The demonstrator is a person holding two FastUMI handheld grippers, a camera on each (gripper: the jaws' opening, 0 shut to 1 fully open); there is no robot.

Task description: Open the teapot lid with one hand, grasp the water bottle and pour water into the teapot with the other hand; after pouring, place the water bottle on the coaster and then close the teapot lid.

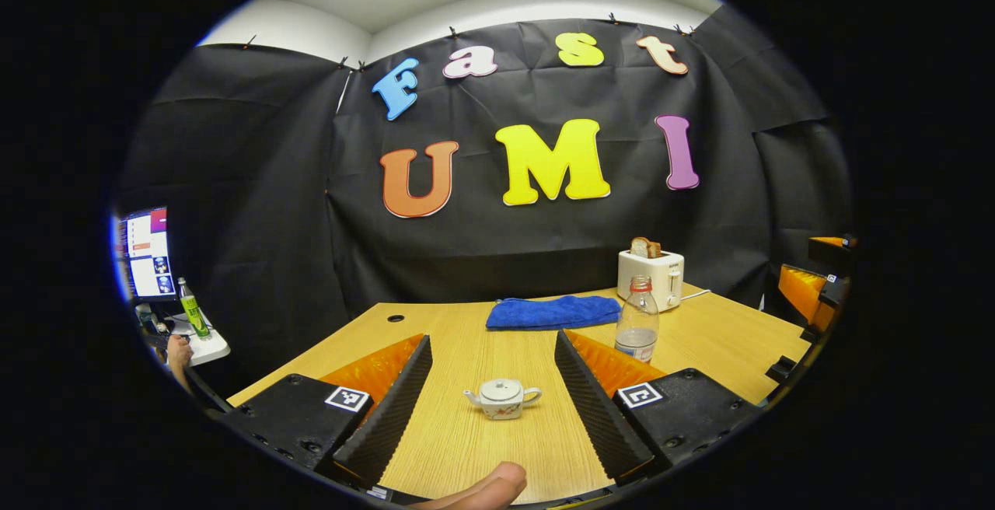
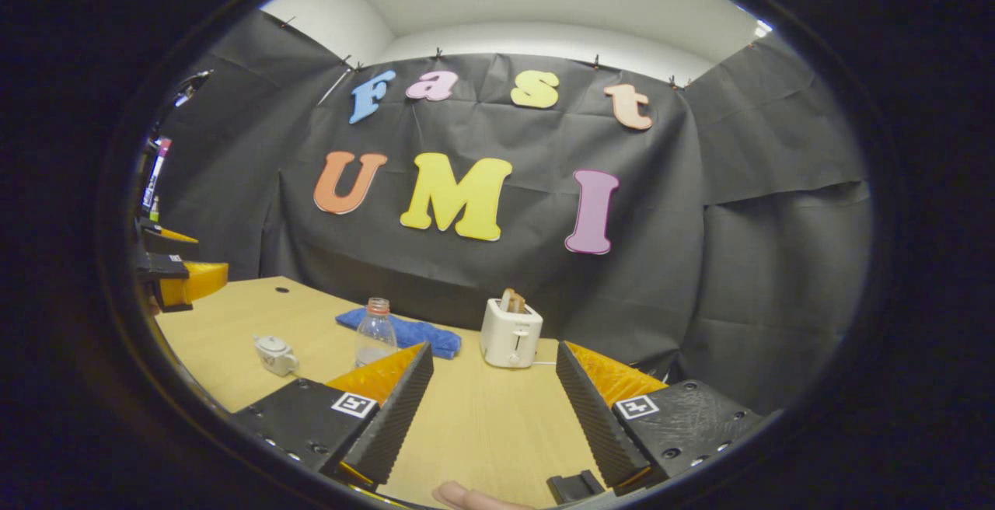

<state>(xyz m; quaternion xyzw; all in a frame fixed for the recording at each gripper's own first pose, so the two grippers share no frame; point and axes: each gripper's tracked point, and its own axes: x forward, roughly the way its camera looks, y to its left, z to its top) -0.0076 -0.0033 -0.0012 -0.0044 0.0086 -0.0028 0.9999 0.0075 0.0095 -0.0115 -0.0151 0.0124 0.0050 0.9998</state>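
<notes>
Water bottle base hidden behind right finger of left hand-held gripper. Teapot painted pattern too small to tell. Monitor cut off at edge. Coaster location cannot tell.

White teapot, red motif maybe; blue towel.
</notes>
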